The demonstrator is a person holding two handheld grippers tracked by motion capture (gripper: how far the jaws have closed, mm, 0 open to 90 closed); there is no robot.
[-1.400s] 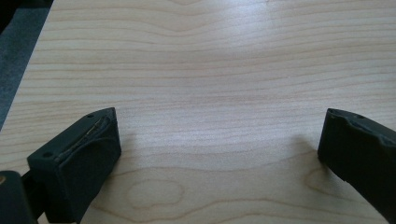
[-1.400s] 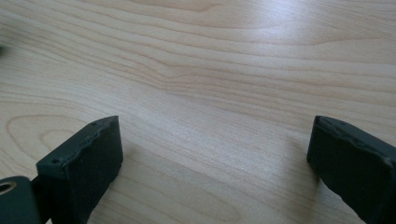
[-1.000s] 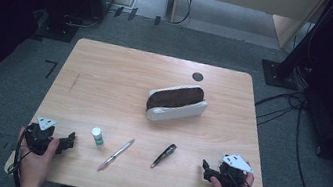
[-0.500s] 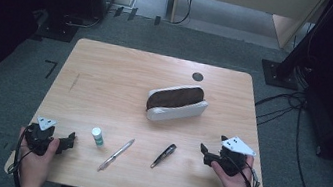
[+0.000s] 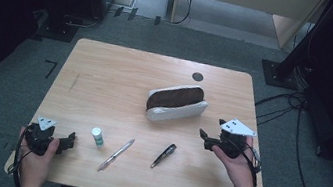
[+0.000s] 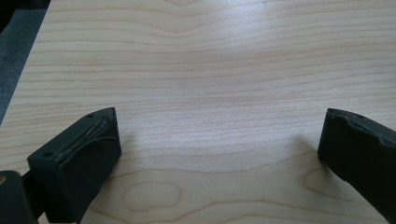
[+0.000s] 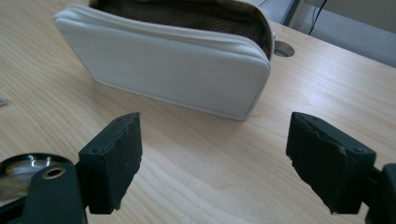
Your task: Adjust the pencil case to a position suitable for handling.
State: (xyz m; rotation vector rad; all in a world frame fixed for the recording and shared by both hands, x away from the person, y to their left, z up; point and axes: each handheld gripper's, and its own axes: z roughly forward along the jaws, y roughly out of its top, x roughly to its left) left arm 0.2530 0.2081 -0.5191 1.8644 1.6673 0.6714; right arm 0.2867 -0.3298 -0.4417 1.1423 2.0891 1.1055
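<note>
We judge the work barely begun: the white pouch (image 5: 176,104) lies open near the middle of the surface (image 5: 106,79), its dark lining showing, and nothing has gone into it as far as we can see. The small white bottle (image 5: 97,136), the pen (image 5: 116,154) and the dark clip-like tool (image 5: 164,155) all lie loose in a row near the front edge, well apart from the pouch, so every item is left to handle. Our right gripper (image 5: 204,136) hangs just beside the pouch's right end, its jaws released with only bare wood between them; in the right gripper view the pouch (image 7: 163,60) sits just ahead of them. They have just been closing a little, with nothing caught between. Our left gripper (image 5: 68,140) rests low at the front left corner, jaws wide apart and empty, near the bottle. Compared with a second ago, the right hand has risen from the front edge toward the pouch, while the left has kept its place and the items have not shifted.
</note>
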